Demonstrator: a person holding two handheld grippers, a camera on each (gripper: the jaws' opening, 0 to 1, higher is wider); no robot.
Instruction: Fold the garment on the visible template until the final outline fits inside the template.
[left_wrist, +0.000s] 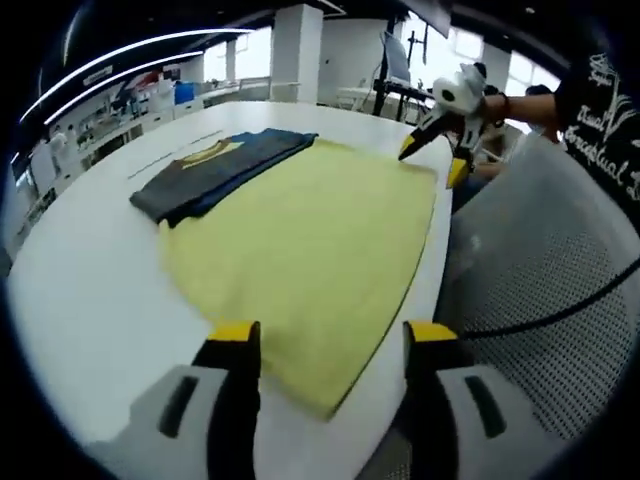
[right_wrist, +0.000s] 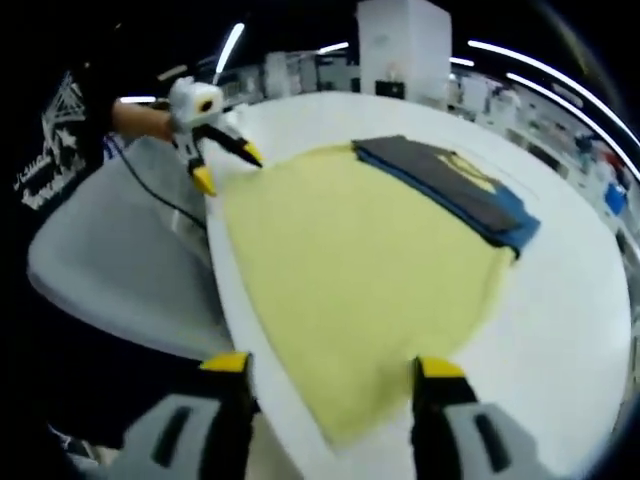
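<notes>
- On the white table (left_wrist: 90, 300), the yellow template (left_wrist: 310, 250) lay flat, one corner reaching the near edge between my left gripper's jaws.
- My left gripper (left_wrist: 322, 335) hung just above that near corner, jaws wide apart, nothing held between them.
- Folded garment (left_wrist: 222, 165), dark grey over blue with a yellow collar showing, sat along the template's far left edge. Part of it lay on the yellow sheet and part on bare table.
- My right gripper (left_wrist: 432, 150) appeared in the left gripper view at the far right corner of the template. Its yellow-tipped jaws were parted, one tip over the sheet's corner, the other past the table edge. Contact with the sheet could not be judged.
- From the right gripper view, my right gripper (right_wrist: 333, 368) had jaws spread wide over the near corner of the template (right_wrist: 350, 270), gripping nothing.
- Same view: garment (right_wrist: 450, 185) lay at the far right of the sheet, and my left gripper (right_wrist: 228, 168) was at the far left corner, jaws apart.
- Grey mesh chair (left_wrist: 560, 300) stood just beside the table's right edge; a black cable crossed it.
- Table (right_wrist: 560, 330) was round-edged; shelving showed blurred in the background.
</notes>
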